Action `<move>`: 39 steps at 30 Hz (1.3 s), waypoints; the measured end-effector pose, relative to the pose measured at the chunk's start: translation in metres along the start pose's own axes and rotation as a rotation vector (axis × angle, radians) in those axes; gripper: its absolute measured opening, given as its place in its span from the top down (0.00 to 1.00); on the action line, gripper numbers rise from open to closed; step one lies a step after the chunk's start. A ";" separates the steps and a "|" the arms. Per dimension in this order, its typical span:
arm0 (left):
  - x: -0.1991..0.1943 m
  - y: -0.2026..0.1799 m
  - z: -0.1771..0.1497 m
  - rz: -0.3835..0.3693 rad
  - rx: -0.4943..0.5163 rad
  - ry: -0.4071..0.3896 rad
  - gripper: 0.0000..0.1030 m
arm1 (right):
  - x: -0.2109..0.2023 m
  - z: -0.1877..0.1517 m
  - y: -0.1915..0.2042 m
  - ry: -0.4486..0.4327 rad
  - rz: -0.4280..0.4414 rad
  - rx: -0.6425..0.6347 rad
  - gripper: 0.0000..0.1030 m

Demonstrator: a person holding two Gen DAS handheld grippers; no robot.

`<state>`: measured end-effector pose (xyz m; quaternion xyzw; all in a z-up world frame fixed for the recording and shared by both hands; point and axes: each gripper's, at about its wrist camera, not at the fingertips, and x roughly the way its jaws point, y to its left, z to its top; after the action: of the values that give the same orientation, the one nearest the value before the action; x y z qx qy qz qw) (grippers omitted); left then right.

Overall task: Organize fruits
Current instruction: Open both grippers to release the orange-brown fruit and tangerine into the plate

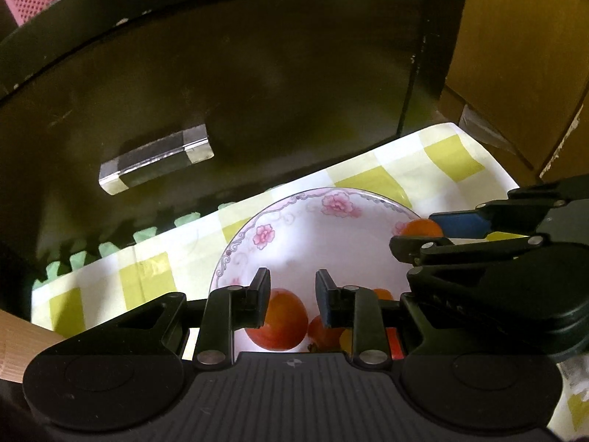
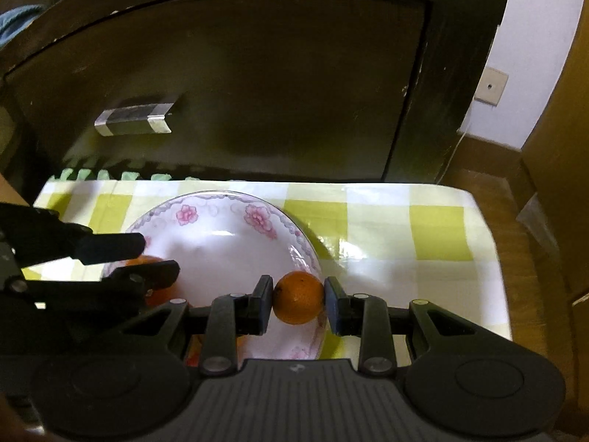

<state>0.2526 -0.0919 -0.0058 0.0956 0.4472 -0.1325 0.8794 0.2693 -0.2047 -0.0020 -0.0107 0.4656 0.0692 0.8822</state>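
On the checked cloth stands one flowered plate. At its left side the left gripper hovers nearly closed and empty, just after it opened a little, above two red fruits already lying on the plate; something more orange shows behind the fingers, but I cannot count it. At the right, the right gripper clamps one orange over the rim, not yet put down.

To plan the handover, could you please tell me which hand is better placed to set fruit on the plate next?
Right: its tongs grip an orange over the floral plate; the left tongs hold nothing.
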 end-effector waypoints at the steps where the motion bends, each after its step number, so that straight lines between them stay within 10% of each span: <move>1: 0.000 0.001 0.000 -0.002 -0.007 0.000 0.65 | 0.001 0.001 0.000 -0.006 0.005 0.001 0.71; 39: -0.029 0.016 -0.015 0.000 -0.067 -0.021 0.52 | -0.016 0.002 0.017 -0.009 0.007 0.032 0.65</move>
<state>0.2306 -0.0680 0.0099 0.0647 0.4421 -0.1184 0.8867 0.2600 -0.1894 0.0134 0.0056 0.4629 0.0648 0.8840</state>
